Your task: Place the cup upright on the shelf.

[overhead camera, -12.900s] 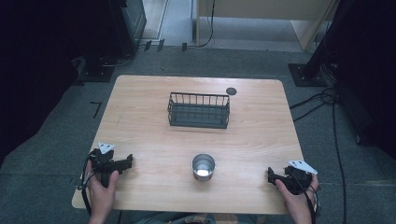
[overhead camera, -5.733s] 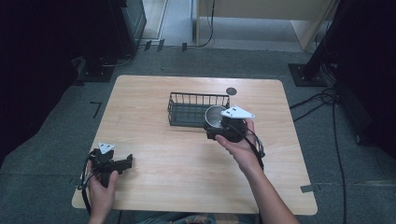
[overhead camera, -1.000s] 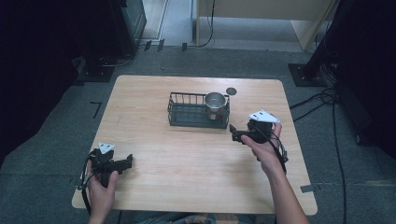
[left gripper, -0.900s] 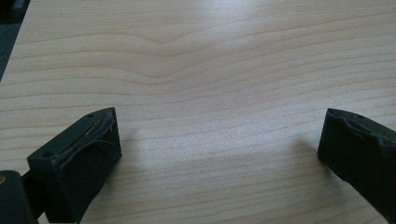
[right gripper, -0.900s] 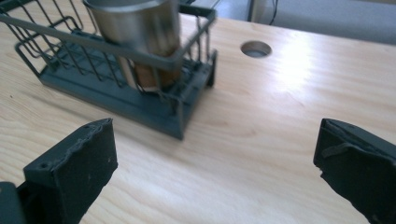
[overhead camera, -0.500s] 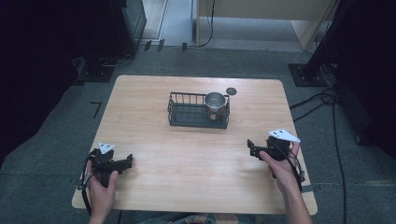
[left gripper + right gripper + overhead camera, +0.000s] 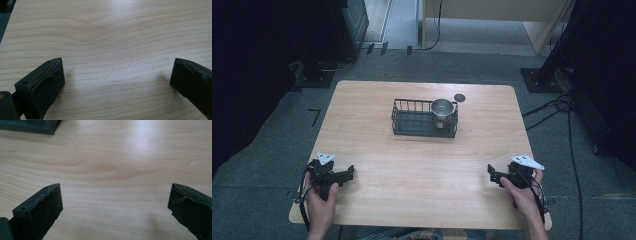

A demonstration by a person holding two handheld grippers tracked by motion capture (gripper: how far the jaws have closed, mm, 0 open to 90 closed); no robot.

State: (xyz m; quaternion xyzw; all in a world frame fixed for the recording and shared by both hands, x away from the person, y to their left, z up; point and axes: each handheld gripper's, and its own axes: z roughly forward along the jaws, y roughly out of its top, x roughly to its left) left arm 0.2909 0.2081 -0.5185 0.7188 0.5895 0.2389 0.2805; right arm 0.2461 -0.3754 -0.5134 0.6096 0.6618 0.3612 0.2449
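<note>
- metal cup (image 7: 442, 111) stands upright inside the wire basket (image 7: 412, 122), at the basket's right end, close against the end wires; whether it touches them cannot be told
- taking the basket as landmark, it sits on the far middle of the wooden table (image 7: 422, 165); a small dark disc (image 7: 459, 97) lies on the tabletop just beyond the basket's far right corner, apart from it
- judged from how things lie, the work of setting the cup into the basket looks done; neither gripper holds anything, and both are well apart from the basket, nearer the person than it is
- right gripper (image 7: 493, 175) rests low over the table, near and to the right of the basket; its jaws stand wide apart and released, bare wood between them in the right gripper view (image 7: 115, 207); a dark corner of the basket shows at that view's top left
- left gripper (image 7: 347, 173) sits near and to the left of the basket, also low to the wood; its jaws are spread open and empty in the left gripper view (image 7: 116, 82)
- each hand grips its tool from the near edge, forearms coming up from the person's side, jaws aimed inward across the table
- next move, as a guess, asks little; hold both grippers clear of the basket, or, should the cup need straightening, bring the right one back in from above with the jaws open
</note>
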